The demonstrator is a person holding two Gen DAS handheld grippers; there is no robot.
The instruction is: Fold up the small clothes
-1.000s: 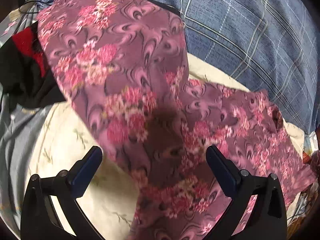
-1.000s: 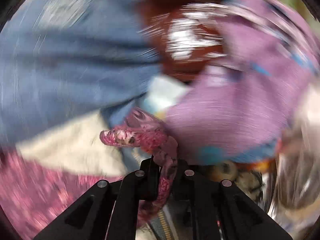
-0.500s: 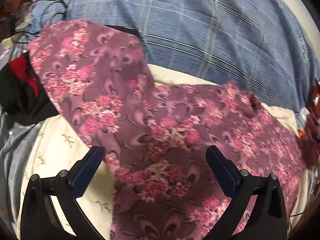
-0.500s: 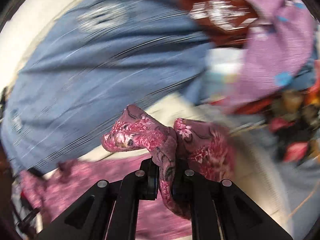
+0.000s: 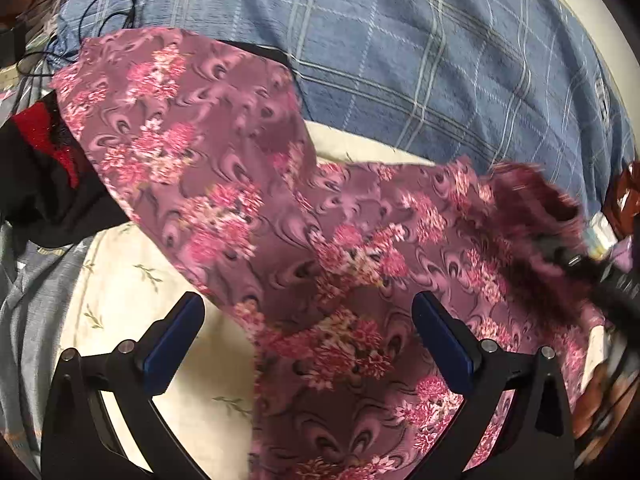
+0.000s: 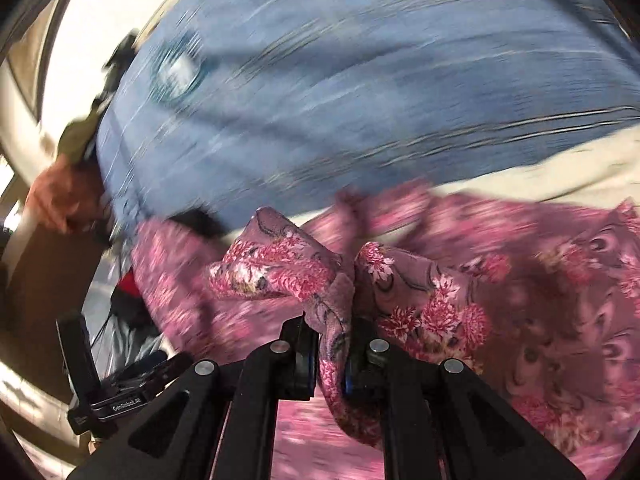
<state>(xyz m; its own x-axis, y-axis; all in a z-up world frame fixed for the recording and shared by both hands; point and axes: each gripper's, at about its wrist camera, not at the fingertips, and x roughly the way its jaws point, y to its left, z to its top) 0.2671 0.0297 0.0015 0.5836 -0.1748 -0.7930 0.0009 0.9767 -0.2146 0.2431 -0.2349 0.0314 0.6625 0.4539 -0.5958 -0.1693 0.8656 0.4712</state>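
Note:
A purple garment with pink flower print [image 5: 248, 200] lies spread over a cream sheet [image 5: 132, 280], one part running up left, another to the right. My left gripper [image 5: 308, 328] is open and empty just above its middle. My right gripper [image 6: 330, 356] is shut on a bunched edge of the same floral garment [image 6: 288, 268] and holds it above the spread cloth. It appears blurred at the right edge of the left wrist view [image 5: 576, 264], with lifted cloth trailing from it.
A blue plaid blanket [image 5: 440, 60] covers the back. A black and red garment [image 5: 44, 160] lies at the left, grey cloth [image 5: 28, 304] below it. Black cables [image 5: 100, 4] sit top left. The left gripper shows in the right wrist view [image 6: 104, 392].
My right gripper has swung leftward over the garment, carrying the pinched edge with it, and now enters the left wrist view. The left gripper stays open and has shifted slightly.

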